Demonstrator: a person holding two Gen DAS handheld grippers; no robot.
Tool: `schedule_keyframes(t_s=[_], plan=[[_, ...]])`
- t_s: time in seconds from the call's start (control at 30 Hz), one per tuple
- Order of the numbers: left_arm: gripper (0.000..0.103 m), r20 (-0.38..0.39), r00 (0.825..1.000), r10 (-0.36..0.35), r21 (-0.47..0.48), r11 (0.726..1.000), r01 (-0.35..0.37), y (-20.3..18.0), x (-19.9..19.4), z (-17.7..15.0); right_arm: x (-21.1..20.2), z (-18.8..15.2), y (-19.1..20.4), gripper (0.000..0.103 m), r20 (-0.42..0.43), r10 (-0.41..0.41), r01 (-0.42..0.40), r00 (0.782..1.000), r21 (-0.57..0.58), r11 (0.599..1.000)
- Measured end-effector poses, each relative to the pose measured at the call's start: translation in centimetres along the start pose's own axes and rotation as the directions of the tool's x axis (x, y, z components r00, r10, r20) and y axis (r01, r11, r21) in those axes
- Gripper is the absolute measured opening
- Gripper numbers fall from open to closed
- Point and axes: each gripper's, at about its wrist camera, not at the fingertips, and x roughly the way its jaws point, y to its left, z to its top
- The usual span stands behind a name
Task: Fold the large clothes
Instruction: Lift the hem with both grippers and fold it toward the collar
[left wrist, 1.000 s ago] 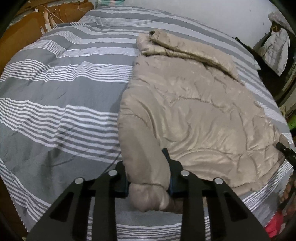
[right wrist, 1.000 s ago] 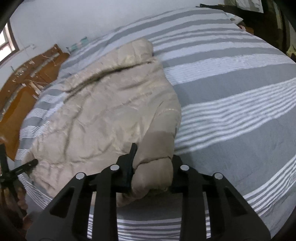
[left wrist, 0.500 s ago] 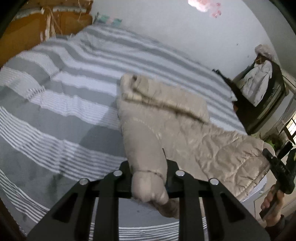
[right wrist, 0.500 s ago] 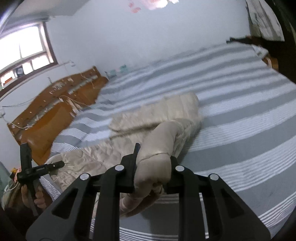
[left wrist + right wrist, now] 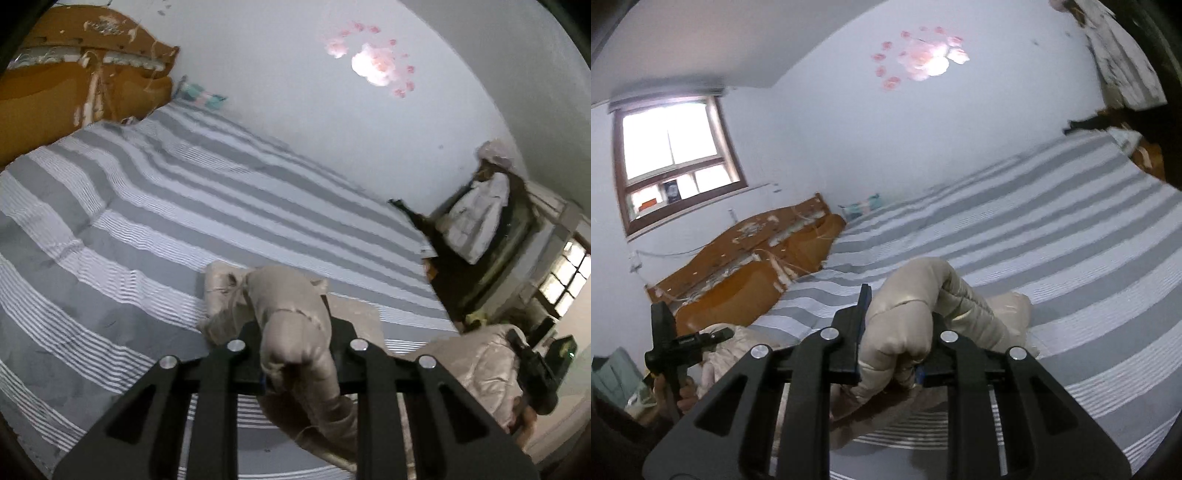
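Jacket [image 5: 295,332], beige and padded, hangs lifted above the near edge of the bed [image 5: 166,229], its far part bunched on the grey-and-white striped cover. A worn wooden headboard [image 5: 750,266] stands behind the bed. The left gripper [image 5: 295,347] is clamped on one sleeve cuff; the right gripper [image 5: 897,343] is clamped on the other cuff.

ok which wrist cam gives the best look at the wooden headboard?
Right wrist view: the headboard sits in mid-frame, its full length visible with peeling, torn covering. The left wrist view only catches one end of it in the top-left corner, cut by the fisheye edge.
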Motion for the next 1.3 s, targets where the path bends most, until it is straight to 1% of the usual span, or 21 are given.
schedule_keyframes(t_s=[0.07, 0.2, 0.33, 0.4, 0.57, 0.67, 0.73, 0.77, 0.8, 0.83, 0.9, 0.93, 0.97, 1.0, 1.03, 1.1, 1.13, 1.2, 1.23, 1.27, 1.3], plan=[[0.021, -0.026, 0.999, -0.028, -0.044, 0.999, 0.027, 0.8, 1.0, 0.0, 0.5, -0.3, -0.5, 0.02, -0.013, -0.006, 0.006, 1.0, 0.03, 1.0], [0.021, -0.043, 0.999, -0.003, -0.045, 0.999, 0.001, 1.2, 2.2, -0.1, 1.1, -0.8, -0.8, 0.02, -0.034, -0.031, 0.032, 0.999, 0.029, 0.999], [0.022, -0.032, 0.999, -0.015, -0.057, 0.998, 0.013, 1.3, 2.8, 1.1, 2.9, 1.0, -1.7, 0.02, -0.014, -0.043, 0.043, 0.999, 0.026, 0.999], [0.022, -0.016, 1.0, -0.015, -0.053, 0.999, 0.014, 1.1, 3.3, 2.1, 3.3, 1.5, -1.0, 0.021, 0.004, -0.041, 0.041, 0.999, 0.014, 0.999], [0.022, 0.02, 1.0, 0.019, 0.03, 0.999, -0.019, -1.0, 7.3, 6.3, 8.5, 5.0, -2.7, 0.021, 0.04, -0.069, 0.068, 0.997, 0.025, 0.997], [0.022, 0.036, 0.997, 0.066, 0.068, 0.995, -0.068, -1.5, 11.3, 8.7, 12.9, 6.6, -4.2, 0.021, 0.042, -0.132, 0.13, 0.99, 0.039, 0.991], [0.022, 0.025, 0.991, 0.129, 0.088, 0.987, -0.131, -0.8, 15.0, 9.9, 16.1, 7.0, -5.4, 0.021, 0.014, -0.184, 0.183, 0.983, 0.039, 0.982], [0.022, 0.011, 0.986, 0.165, 0.097, 0.982, -0.165, -0.4, 16.6, 10.0, 18.0, 7.0, -6.0, 0.021, -0.018, -0.223, 0.224, 0.975, 0.019, 0.974], [0.022, -0.024, 0.979, 0.2, 0.118, 0.973, -0.196, 0.2, 19.0, 10.1, 19.9, 6.6, -6.6, 0.021, -0.056, -0.262, 0.262, 0.963, -0.009, 0.965], [0.022, -0.046, 0.975, 0.217, 0.127, 0.969, -0.21, 0.7, 20.4, 9.9, 21.7, 6.0, -7.4, 0.021, -0.097, -0.289, 0.287, 0.953, -0.032, 0.957], [0.023, -0.094, 0.961, 0.26, 0.153, 0.958, -0.244, 1.8, 23.0, 9.0, 25.3, 4.3, -9.2, 0.022, -0.175, -0.34, 0.332, 0.924, -0.075, 0.94], [0.023, -0.108, 0.95, 0.294, 0.181, 0.945, -0.272, 2.2, 24.3, 8.2, 26.4, 3.7, -9.9, 0.022, -0.202, -0.359, 0.348, 0.911, -0.089, 0.933], [0.025, -0.11, 0.939, 0.326, 0.214, 0.93, -0.298, 2.4, 25.2, 7.5, 27.1, 2.7, -10.2, 0.024, -0.221, -0.374, 0.36, 0.901, -0.103, 0.927], [0.025, -0.109, 0.933, 0.342, 0.231, 0.922, -0.311, 2.7, 25.5, 7.0, 27.7, 2.0, -10.6, 0.025, -0.237, -0.392, 0.374, 0.889, -0.119, 0.92], [0.026, -0.108, 0.928, 0.356, 0.245, 0.914, -0.323, 2.9, 25.8, 6.5, 28.3, 1.5, -11.0, 0.025, -0.242, -0.397, 0.378, 0.885, -0.124, 0.918], [0.029, -0.105, 0.926, 0.363, 0.249, 0.911, -0.329, 3.2, 25.9, 6.1, 28.6, 1.1, -11.3, 0.029, -0.251, -0.395, 0.379, 0.883, -0.112, 0.918], [0.034, -0.107, 0.923, 0.37, 0.252, 0.908, -0.334, 3.4, 26.0, 6.0, 28.2, 0.3, -11.4, 0.031, -0.252, -0.392, 0.379, 0.885, -0.102, 0.92], [0.043, -0.107, 0.919, 0.38, 0.25, 0.905, -0.345, 3.3, 26.0, 6.1, 27.9, 0.3, -11.7, 0.036, -0.262, -0.387, 0.381, 0.884, -0.075, 0.921], [0.056, -0.112, 0.916, 0.386, 0.25, 0.903, -0.35, 3.5, 26.1, 6.1, 28.4, 0.2, -12.1, 0.037, -0.265, -0.39, 0.386, 0.882, -0.07, 0.92], [0.065, -0.112, 0.914, 0.389, 0.253, 0.901, -0.352, 3.5, 26.0, 6.1, 28.2, 0.3, -12.2, 0.04, -0.265, -0.385, 0.383, 0.884, -0.064, 0.922], [0.068, -0.105, 0.913, 0.395, 0.257, 0.897, -0.359, 3.6, 25.8, 6.0, 28.1, 0.5, -12.2, 0.05, -0.265, -0.379, 0.377, 0.886, -0.063, 0.924]])
